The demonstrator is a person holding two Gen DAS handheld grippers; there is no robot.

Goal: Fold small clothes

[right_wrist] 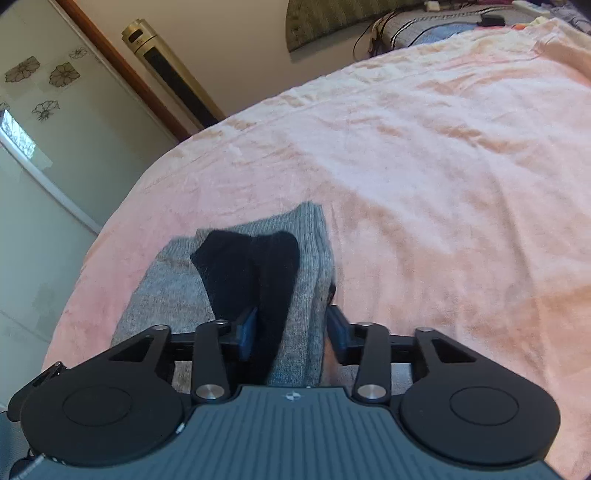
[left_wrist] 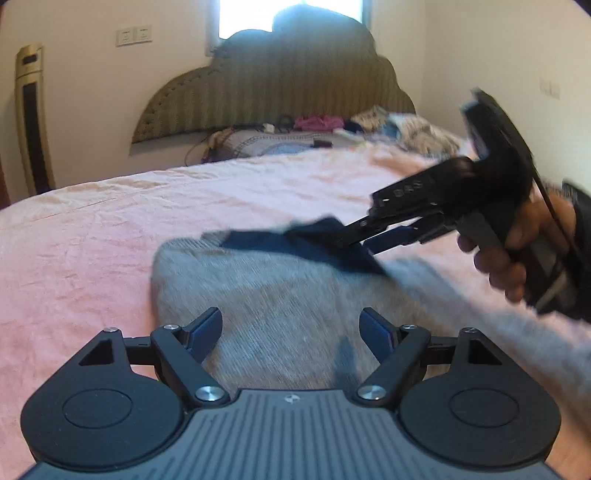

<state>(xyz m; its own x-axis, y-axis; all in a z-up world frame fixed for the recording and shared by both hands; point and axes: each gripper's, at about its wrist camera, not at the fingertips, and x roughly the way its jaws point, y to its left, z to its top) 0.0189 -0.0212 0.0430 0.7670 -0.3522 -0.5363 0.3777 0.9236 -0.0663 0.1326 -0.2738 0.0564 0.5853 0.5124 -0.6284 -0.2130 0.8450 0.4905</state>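
A grey garment (left_wrist: 280, 295) with a dark cloth (right_wrist: 251, 269) on it is seen on a pink bedspread (left_wrist: 110, 229); the left tongs (left_wrist: 291, 328) are held apart above it, while the right tongs (right_wrist: 290, 328) are parted around the cloth.

Bed with pink blanket (left_wrist: 110, 229), creased. Padded scalloped headboard (left_wrist: 280, 88), olive, against the wall. Pillows and mixed bedding (left_wrist: 388, 125) heaped at the head end. Tall gold tower fan (right_wrist: 170, 70) beside the bed. Wall switches (left_wrist: 133, 36). Bright window (left_wrist: 258, 14). Flower-patterned panel (right_wrist: 40, 74), wood-framed.
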